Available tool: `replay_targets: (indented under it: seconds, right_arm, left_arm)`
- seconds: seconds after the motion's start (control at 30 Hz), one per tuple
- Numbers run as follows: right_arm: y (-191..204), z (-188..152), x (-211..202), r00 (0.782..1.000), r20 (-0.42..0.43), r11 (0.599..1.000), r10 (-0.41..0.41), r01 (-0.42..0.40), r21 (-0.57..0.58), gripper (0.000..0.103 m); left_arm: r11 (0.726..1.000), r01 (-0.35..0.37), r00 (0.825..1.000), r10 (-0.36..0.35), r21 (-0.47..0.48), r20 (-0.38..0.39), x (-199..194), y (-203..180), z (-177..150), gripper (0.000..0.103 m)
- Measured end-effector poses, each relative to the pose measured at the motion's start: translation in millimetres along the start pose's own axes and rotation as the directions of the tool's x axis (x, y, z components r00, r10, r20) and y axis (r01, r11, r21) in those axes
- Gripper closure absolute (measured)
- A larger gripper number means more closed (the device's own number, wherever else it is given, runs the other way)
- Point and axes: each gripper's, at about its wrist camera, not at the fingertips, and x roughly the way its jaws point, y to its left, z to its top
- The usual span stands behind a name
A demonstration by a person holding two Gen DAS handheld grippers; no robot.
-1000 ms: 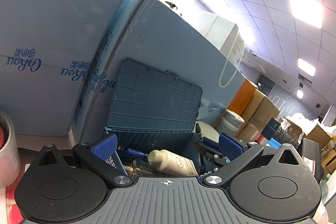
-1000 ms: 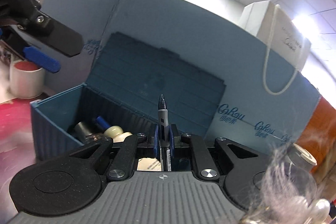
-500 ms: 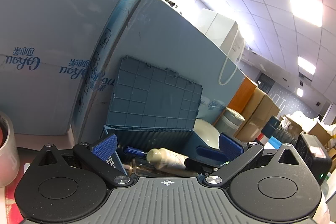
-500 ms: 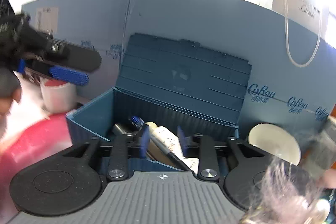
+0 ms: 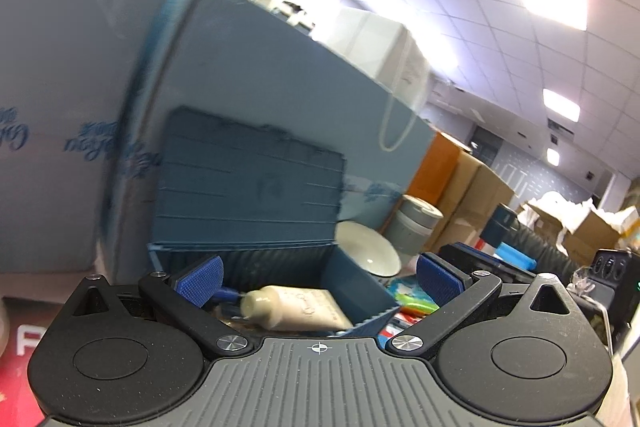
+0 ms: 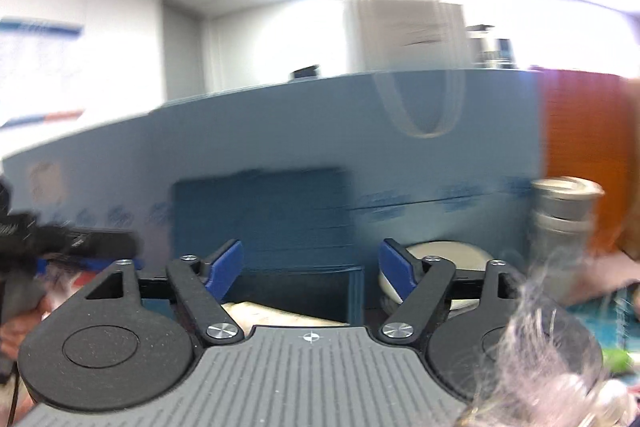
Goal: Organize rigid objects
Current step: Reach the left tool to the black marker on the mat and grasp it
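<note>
A blue plastic storage box stands with its lid raised against a big blue carton. Inside lie a cream bottle and a blue pen. My left gripper is open and empty, just in front of the box. My right gripper is open and empty, near the box; the cream bottle shows between its fingers. The right wrist view is blurred. The left gripper also shows in the right wrist view, at the far left.
Large blue cartons back the box. A white bowl and a grey canister stand right of the box. Colourful items lie by the box's right corner. Brown cardboard boxes are stacked further right. A red mat lies at the left.
My right gripper let go of the pen into the box, opened wide and swung right and back. My left gripper turned slightly right, staying open.
</note>
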Motion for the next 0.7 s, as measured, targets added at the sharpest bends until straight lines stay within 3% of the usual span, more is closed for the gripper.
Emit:
replay_targets:
  seconds: [0.17, 0.3, 0.4, 0.5, 0.63, 0.7]
  right_arm:
    - [-61.3, -13.4, -33.0, 0.992, 0.040, 0.977, -0.115, 0.106, 0.188, 0.023]
    - [-104.9, -26.6, -54.7, 0.980, 0.057, 0.941, -0.188, 0.163, 0.297, 0.022]
    - [-127.9, -32.6, -59.4, 0.975, 0.067, 0.919, -0.211, 0.175, 0.352, 0.021]
    - [-147.1, -37.4, -61.2, 0.975, 0.084, 0.913, -0.204, 0.159, 0.376, 0.021]
    - [-166.8, -52.6, -60.5, 0.971, 0.147, 0.895, -0.190, 0.110, 0.433, 0.021]
    - [-180.8, -59.6, -61.1, 0.972, 0.148, 0.866, -0.183, 0.088, 0.493, 0.021]
  left_arm:
    - [0.984, 0.042, 0.999, -0.046, 0.172, 0.018, 6.5, -40.7, -10.2, 0.000]
    - [0.938, 0.015, 0.996, -0.044, 0.347, 0.075, 17.6, -93.9, -29.6, 0.000]
    - [0.832, 0.018, 0.997, -0.059, 0.554, 0.056, 35.0, -138.8, -51.3, 0.000]
    - [0.694, 0.063, 0.997, -0.072, 0.718, -0.018, 63.6, -173.4, -69.9, 0.000]
    - [0.557, 0.096, 0.990, 0.034, 0.825, -0.138, 120.9, -199.0, -85.2, 0.005]
    - [0.477, 0.143, 0.974, 0.087, 0.867, -0.208, 149.4, -209.4, -93.9, 0.016]
